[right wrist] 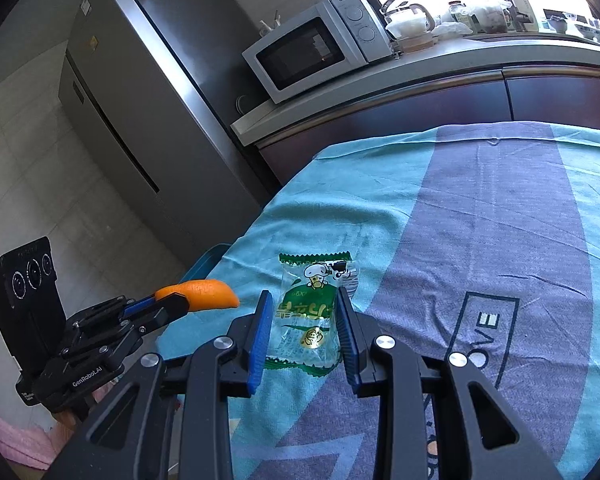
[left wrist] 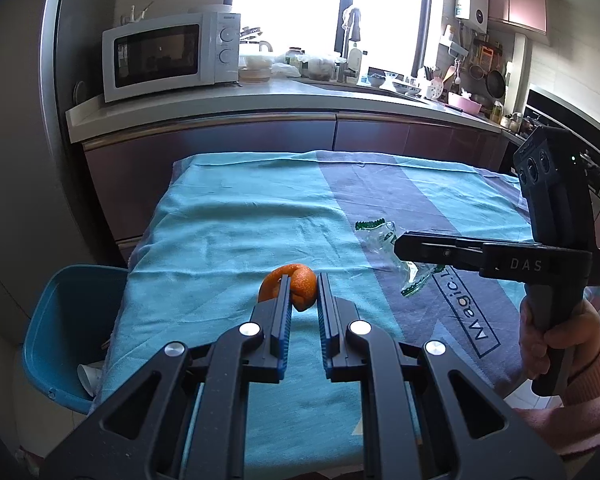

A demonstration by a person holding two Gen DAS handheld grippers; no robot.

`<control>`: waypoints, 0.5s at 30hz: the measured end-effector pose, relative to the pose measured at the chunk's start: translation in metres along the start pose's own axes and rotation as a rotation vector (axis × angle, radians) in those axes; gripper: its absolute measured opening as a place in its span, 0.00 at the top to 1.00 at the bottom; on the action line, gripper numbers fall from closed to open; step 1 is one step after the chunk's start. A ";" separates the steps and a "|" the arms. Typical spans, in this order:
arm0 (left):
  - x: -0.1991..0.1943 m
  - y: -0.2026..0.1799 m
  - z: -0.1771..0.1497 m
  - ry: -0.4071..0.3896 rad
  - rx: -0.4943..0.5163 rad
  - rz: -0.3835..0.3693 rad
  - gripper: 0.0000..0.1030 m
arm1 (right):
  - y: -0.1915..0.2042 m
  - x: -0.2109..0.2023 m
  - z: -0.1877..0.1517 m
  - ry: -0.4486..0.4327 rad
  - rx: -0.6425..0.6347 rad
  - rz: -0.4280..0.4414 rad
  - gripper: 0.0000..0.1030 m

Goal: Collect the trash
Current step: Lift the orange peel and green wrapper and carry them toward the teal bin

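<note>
A curled orange peel (left wrist: 300,286) sits pinched between the blue pads of my left gripper (left wrist: 305,280), which is shut on it above the near left part of the table. The right wrist view shows that peel (right wrist: 200,293) sticking out of the left gripper (right wrist: 180,303) past the table's left edge. My right gripper (right wrist: 304,292) is shut on a clear and green snack wrapper (right wrist: 312,312). From the left wrist, the right gripper (left wrist: 400,247) reaches in from the right with the crumpled wrapper (left wrist: 380,236) at its tips.
The table wears a teal and purple cloth (left wrist: 220,220). A blue bin (left wrist: 52,320) with some white trash inside stands on the floor at the table's left side. Behind are a counter with a microwave (left wrist: 168,56) and a tall fridge (right wrist: 132,112). A hand in a pink sleeve (left wrist: 560,344) holds the right gripper.
</note>
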State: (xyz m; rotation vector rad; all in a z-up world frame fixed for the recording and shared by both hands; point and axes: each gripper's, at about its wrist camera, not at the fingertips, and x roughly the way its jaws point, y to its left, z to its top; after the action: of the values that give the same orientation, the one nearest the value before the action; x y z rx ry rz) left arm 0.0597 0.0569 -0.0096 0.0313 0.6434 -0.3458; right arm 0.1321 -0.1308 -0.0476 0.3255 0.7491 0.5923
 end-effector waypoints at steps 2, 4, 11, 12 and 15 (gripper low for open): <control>-0.001 0.002 0.000 -0.001 -0.003 0.004 0.87 | 0.002 0.003 0.000 0.005 -0.004 0.004 0.71; -0.003 0.004 -0.001 -0.001 -0.007 0.010 0.87 | 0.005 0.006 0.001 0.009 -0.009 0.008 0.71; -0.008 0.012 -0.002 -0.004 -0.019 0.025 0.87 | 0.013 0.017 0.002 0.024 -0.022 0.026 0.71; -0.009 0.013 -0.002 -0.004 -0.021 0.027 0.87 | 0.014 0.018 0.002 0.025 -0.024 0.027 0.71; -0.009 0.017 -0.002 -0.003 -0.027 0.035 0.87 | 0.018 0.023 0.002 0.030 -0.030 0.033 0.71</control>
State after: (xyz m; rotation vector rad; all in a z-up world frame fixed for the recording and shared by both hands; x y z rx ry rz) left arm 0.0573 0.0758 -0.0077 0.0166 0.6432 -0.3031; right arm 0.1401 -0.1030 -0.0501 0.3019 0.7642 0.6407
